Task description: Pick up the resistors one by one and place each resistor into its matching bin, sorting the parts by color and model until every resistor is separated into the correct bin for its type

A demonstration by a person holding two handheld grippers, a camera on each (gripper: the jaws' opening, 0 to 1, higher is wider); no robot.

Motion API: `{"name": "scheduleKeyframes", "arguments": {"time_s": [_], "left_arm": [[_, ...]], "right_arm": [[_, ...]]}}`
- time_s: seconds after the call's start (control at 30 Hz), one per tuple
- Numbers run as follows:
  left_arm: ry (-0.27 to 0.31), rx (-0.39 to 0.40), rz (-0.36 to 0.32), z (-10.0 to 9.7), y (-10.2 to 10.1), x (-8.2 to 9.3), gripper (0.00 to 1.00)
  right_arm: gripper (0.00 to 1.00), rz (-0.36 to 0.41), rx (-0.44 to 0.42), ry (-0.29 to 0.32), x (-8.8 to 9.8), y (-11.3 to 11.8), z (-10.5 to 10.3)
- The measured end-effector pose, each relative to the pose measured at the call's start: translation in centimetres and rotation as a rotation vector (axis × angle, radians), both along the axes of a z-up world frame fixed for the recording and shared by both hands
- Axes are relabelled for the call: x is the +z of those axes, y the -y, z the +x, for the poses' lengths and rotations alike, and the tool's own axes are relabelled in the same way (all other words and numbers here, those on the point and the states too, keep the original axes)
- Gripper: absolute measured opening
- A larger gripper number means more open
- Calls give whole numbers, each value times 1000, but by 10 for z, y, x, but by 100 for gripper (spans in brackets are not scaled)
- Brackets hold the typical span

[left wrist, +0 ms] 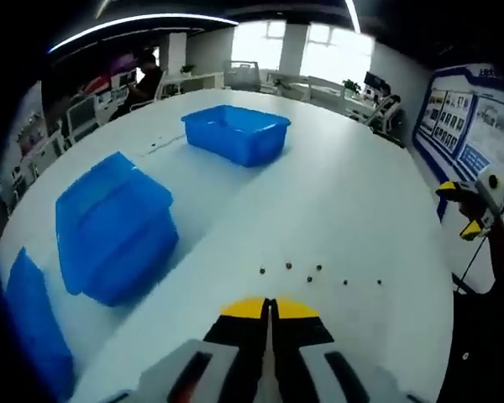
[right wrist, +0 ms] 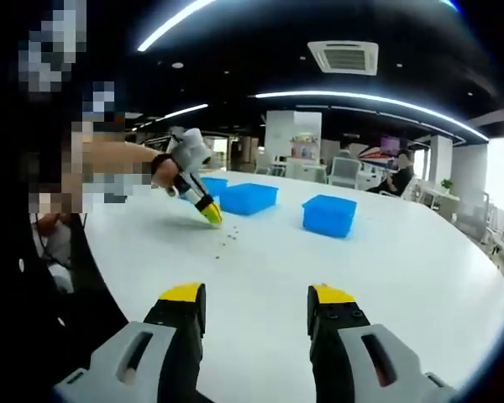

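Resistors (left wrist: 319, 270) lie scattered on the white table (left wrist: 361, 193) just ahead of the left gripper (left wrist: 270, 309) — jaws closed, empty. Blue bins (left wrist: 235, 133) stand well apart beyond. Right gripper (right wrist: 256, 294) — spread wide, over open tabletop.

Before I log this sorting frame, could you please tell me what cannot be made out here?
- Resistors: tiny specks in the left gripper view; colour and model unreadable.
- Nearest blue bin: cut off by that view's edge.
- Middle bin: blurred; contents unclear.
- Left tongs in the right gripper view: too small to tell whether they hold anything.
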State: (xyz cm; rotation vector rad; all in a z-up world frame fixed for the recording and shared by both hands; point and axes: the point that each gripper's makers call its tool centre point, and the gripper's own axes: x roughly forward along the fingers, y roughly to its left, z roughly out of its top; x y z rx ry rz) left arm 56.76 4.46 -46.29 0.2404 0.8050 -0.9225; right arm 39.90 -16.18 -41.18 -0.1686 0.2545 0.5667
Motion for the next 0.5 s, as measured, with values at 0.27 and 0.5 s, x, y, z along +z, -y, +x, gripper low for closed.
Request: {"name": "scheduleKeyframes", "arguments": {"time_s": [0.27, 0.5], "left_arm": [[186, 129, -316, -11, -9, 74, 5], [418, 225, -540, -47, -25, 138, 5]], "right_arm": [[50, 9, 3, 34, 15, -9, 1], [49, 31, 1, 61, 30, -18, 3]]}}
